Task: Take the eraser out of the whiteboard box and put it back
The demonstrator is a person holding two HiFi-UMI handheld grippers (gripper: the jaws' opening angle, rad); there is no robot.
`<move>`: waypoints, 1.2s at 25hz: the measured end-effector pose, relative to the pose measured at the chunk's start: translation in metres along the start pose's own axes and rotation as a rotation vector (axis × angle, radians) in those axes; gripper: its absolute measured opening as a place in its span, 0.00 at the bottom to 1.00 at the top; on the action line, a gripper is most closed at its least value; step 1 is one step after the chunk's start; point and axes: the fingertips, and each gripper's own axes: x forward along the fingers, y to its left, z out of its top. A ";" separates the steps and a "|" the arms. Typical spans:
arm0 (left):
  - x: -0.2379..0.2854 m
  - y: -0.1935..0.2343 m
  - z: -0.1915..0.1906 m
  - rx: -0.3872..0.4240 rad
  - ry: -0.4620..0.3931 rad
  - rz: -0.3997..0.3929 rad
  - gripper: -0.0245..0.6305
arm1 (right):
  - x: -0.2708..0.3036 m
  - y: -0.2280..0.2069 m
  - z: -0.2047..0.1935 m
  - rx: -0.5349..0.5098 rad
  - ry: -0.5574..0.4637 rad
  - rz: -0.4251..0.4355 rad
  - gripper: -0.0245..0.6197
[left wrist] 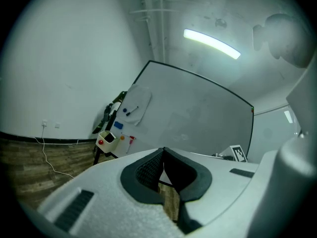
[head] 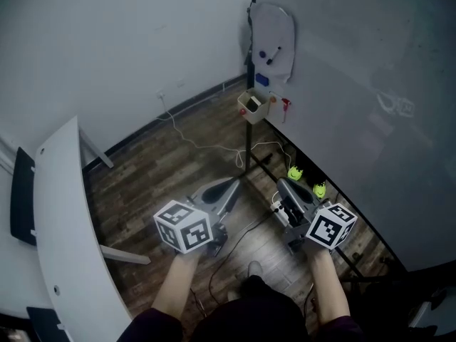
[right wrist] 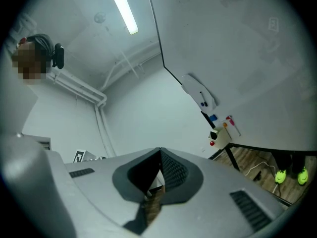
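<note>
Far left, the curved white bench (head: 60, 212) is out of the play. The left gripper (head: 234, 182) is pinched right together, nothing between its jaws, pointing level over the wood-plank floor (head: 178, 166). Far ahead, the small cream whiteboard box (head: 251, 112) hangs at the lower left corner of the large grey whiteboard (head: 356, 84), well apart from both grippers. Inside it sits what I take for the dark-topped eraser (head: 255, 103). The right gripper (head: 281, 184) is closed and empty too. Expect the eraser to be light, soft underneath and stiffer on its back, so pinch its long sides at the exposed top. The box wall hides its lower part, and it's too small to make out its shape.
</note>
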 end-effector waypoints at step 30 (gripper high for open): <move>0.120 0.077 0.014 -0.029 0.050 0.068 0.05 | 0.068 -0.119 0.034 0.104 0.048 0.017 0.04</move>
